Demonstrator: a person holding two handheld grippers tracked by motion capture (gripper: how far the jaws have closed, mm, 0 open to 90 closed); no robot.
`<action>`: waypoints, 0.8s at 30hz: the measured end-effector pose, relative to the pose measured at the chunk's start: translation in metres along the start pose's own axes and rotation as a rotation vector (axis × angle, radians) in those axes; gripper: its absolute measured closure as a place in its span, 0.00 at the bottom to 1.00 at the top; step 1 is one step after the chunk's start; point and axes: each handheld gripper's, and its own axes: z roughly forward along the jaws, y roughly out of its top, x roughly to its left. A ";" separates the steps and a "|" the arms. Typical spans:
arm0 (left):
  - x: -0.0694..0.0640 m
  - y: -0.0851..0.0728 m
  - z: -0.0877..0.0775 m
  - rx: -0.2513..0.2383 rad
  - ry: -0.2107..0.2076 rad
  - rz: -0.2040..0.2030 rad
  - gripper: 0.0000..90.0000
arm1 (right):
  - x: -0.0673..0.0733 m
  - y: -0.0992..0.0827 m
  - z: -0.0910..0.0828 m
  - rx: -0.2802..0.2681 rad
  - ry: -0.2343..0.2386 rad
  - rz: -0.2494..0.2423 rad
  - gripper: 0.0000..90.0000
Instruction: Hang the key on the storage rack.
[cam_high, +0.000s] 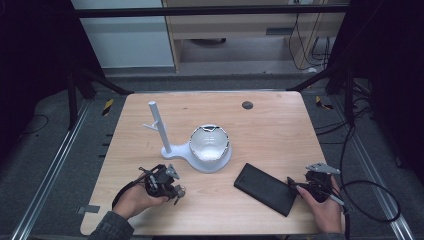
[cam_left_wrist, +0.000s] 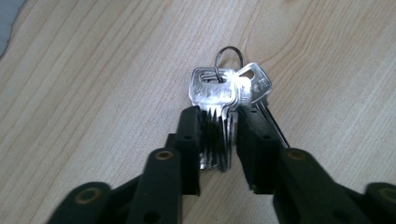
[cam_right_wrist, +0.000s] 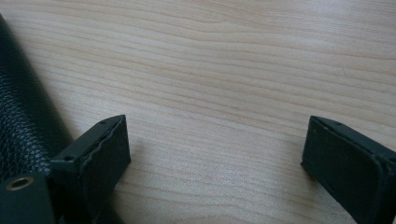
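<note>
A bunch of silver keys (cam_left_wrist: 212, 88) on a wire ring (cam_left_wrist: 229, 52) lies on the wooden table (cam_left_wrist: 93, 70). My left gripper (cam_left_wrist: 218, 116) is closed around the key blades, with both black pads against them. In the high view the keys (cam_high: 179, 191) sit at the tip of the left gripper (cam_high: 174, 189), near the table's front left. My right gripper (cam_right_wrist: 215, 140) is open wide over bare wood. A black textured case (cam_right_wrist: 18, 126) lies just beside its left jaw. From above, the right gripper (cam_high: 295, 185) points at the near end of that case (cam_high: 265, 189).
A white stand with an upright post (cam_high: 159, 127) and a round base (cam_high: 210, 164) holds a white bowl (cam_high: 210, 142) at mid-table. A small dark disc (cam_high: 247, 105) lies near the far edge. Dark floor and cables surround the table (cam_high: 280, 130).
</note>
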 end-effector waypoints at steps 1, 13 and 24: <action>0.000 0.000 0.000 -0.003 -0.004 -0.010 0.82 | 0.000 0.000 0.000 0.000 0.000 0.000 0.09; -0.001 0.001 -0.003 -0.023 -0.016 -0.056 0.90 | 0.000 0.000 0.000 0.000 -0.001 0.000 0.09; 0.001 0.005 -0.005 -0.018 -0.021 -0.063 1.00 | 0.000 0.000 0.000 0.001 -0.001 0.000 0.09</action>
